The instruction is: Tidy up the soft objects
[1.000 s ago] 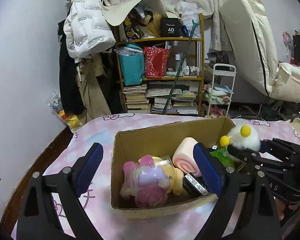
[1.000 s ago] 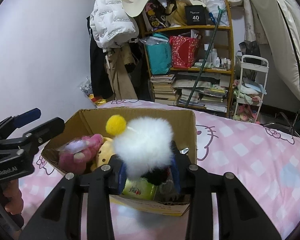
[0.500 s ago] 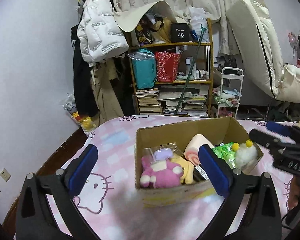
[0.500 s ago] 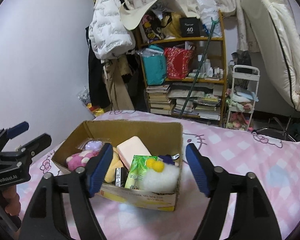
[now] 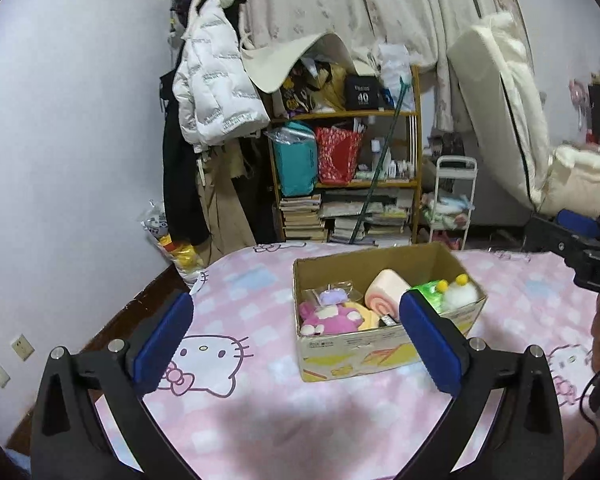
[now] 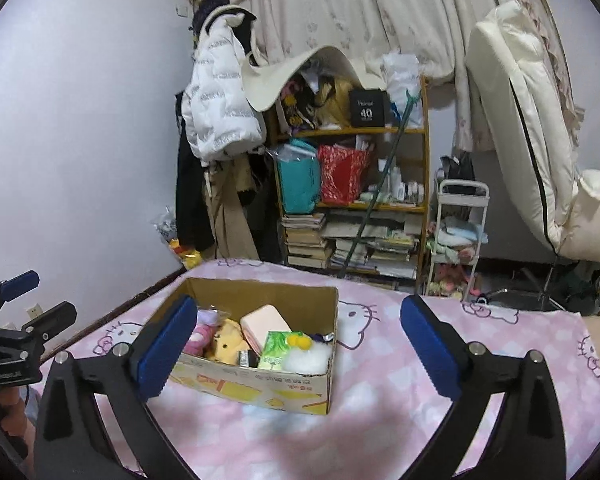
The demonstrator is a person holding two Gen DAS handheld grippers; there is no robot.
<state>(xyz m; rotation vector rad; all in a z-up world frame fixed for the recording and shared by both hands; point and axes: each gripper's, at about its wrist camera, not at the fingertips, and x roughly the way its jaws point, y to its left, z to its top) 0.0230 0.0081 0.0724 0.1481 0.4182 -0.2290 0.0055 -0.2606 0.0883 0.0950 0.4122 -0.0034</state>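
Observation:
A cardboard box [image 5: 380,350] [image 6: 256,388] stands on the pink Hello Kitty bedspread [image 5: 220,360]. It holds a pink plush [image 5: 328,316], a yellow plush [image 6: 226,344], a pink roll-cake cushion [image 5: 386,294], a green packet [image 6: 276,346] and a white fluffy toy with yellow pom-poms [image 5: 458,292] [image 6: 306,356]. My left gripper [image 5: 296,344] is open and empty, pulled back above the bed in front of the box. My right gripper [image 6: 298,344] is open and empty, also back from the box; it shows at the left wrist view's right edge [image 5: 572,236].
Behind the bed stand a cluttered wooden shelf [image 5: 348,172] with books and bags, a hung white puffer jacket [image 5: 212,92], a small white cart [image 5: 452,204] and a cream mattress [image 6: 520,120] leaning on the wall. The bed's wooden edge [image 5: 140,304] runs along the left.
My right gripper opened and left the white fluffy toy in the box. Both grippers then drew back and up away from the box.

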